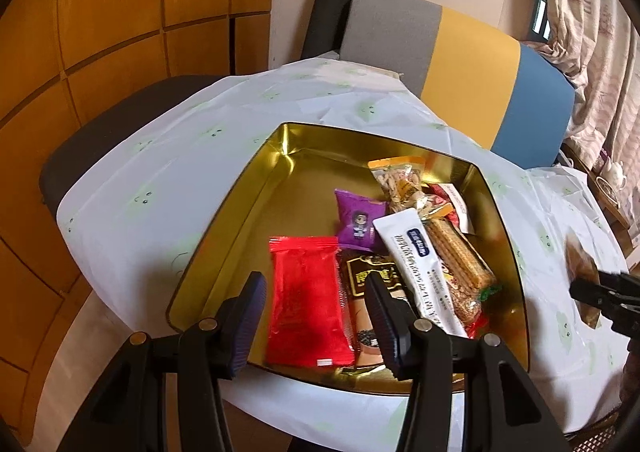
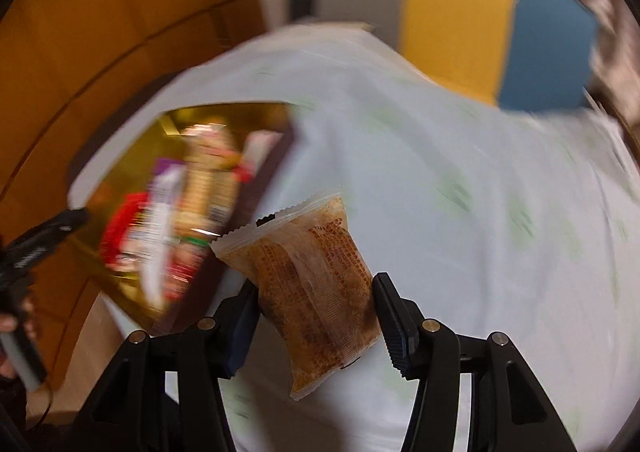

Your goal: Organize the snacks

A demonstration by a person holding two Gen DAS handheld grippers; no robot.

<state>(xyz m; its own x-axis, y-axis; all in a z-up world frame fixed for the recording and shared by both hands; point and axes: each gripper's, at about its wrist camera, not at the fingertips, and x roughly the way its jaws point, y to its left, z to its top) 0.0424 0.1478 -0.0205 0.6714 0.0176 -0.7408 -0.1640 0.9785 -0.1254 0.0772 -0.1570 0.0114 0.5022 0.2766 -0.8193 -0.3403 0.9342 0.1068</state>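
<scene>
A gold tin point(image 1: 248, 196) sits on the white-clothed table and holds several snack packs: a red pack point(image 1: 306, 296), a purple pack point(image 1: 358, 222), a white bar point(image 1: 420, 260), a wafer pack point(image 1: 460, 264) and a nut bag point(image 1: 400, 180). My left gripper point(image 1: 316, 292) is open and empty, just above the tin's near edge over the red pack. My right gripper point(image 2: 316, 292) is shut on a clear pack of brown snack point(image 2: 312, 276), held above the cloth to the right of the tin point(image 2: 132, 156). It shows at the right edge of the left wrist view point(image 1: 588, 288).
The table is covered by a white cloth point(image 1: 180, 156) with green prints. A grey, yellow and blue chair back point(image 1: 460, 64) stands behind the table. A dark chair seat point(image 1: 112, 132) is at the left, a wooden wall beyond it.
</scene>
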